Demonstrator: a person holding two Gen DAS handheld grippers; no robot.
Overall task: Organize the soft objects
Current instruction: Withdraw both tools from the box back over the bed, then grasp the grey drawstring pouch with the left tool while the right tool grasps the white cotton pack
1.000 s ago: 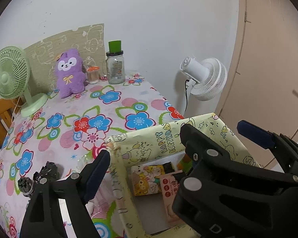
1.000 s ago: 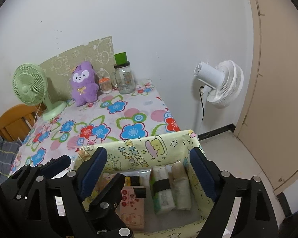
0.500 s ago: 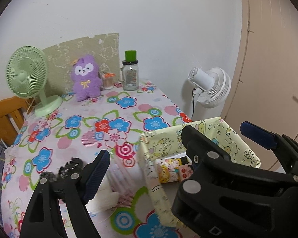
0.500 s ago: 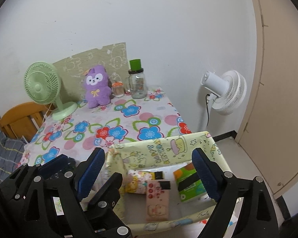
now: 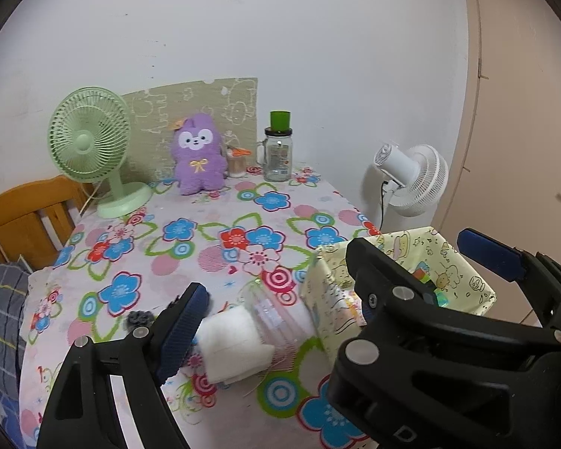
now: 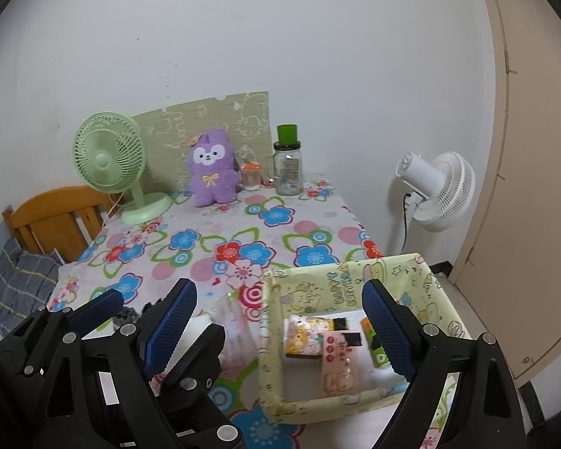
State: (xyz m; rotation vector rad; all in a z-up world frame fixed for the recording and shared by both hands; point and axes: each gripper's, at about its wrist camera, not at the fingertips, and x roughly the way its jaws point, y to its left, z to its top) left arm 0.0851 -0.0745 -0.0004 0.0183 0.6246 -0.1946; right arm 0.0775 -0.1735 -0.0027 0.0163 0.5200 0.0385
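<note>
A yellow patterned fabric box [image 6: 355,284] sits at the table's front right and holds several tissue packs [image 6: 336,351]; it also shows in the left wrist view [image 5: 463,273]. A white soft roll in clear plastic wrap [image 5: 239,336] lies on the floral tablecloth just left of the box. A purple plush toy [image 5: 198,157] sits at the back. My left gripper [image 5: 336,292] is open and empty above the roll and box edge. My right gripper [image 6: 280,329] is open and empty over the box.
A green desk fan [image 5: 93,149], a glass jar with green lid [image 5: 278,153] and a small orange-lidded jar [image 5: 237,161] stand at the back. A white floor fan [image 5: 411,179] and a door are to the right. A wooden chair [image 5: 22,217] is at left.
Both grippers have pulled back and upward from the box, so more of the table shows. The wrapped white roll has come into view beside the box. Both stay open.
</note>
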